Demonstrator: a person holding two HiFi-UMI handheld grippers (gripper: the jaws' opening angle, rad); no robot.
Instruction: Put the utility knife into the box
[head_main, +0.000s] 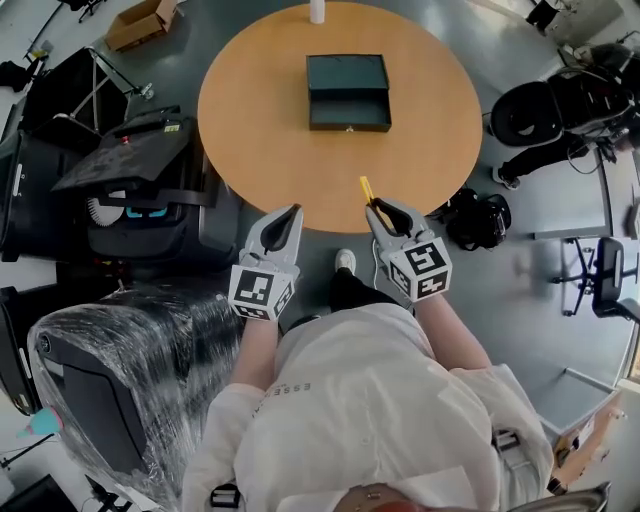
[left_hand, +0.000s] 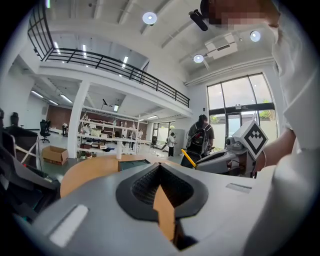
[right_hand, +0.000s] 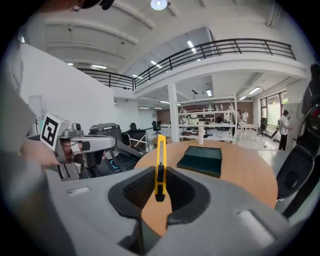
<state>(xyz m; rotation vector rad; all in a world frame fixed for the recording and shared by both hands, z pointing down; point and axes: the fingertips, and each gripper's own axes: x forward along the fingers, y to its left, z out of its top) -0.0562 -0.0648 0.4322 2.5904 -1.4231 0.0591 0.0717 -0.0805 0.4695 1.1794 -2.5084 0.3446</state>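
Note:
A dark green box (head_main: 348, 92) lies open on the far half of the round wooden table (head_main: 260, 130); it also shows in the right gripper view (right_hand: 202, 160). The yellow utility knife (head_main: 366, 189) stands upright between the jaws of my right gripper (head_main: 375, 205), which is shut on it just over the table's near edge. In the right gripper view the knife (right_hand: 160, 165) points up ahead of the box. My left gripper (head_main: 294, 212) hovers at the near edge to the left, jaws together with nothing in them. From the left gripper view (left_hand: 160, 165) the knife (left_hand: 189, 157) is seen at the right.
A white bottle (head_main: 317, 10) stands at the table's far edge. A black bag (head_main: 478, 218) lies on the floor at the right, a dark office chair (head_main: 530, 110) beyond it. Black equipment (head_main: 140, 180) and a plastic-wrapped chair (head_main: 110, 380) crowd the left. A cardboard box (head_main: 140, 22) sits far left.

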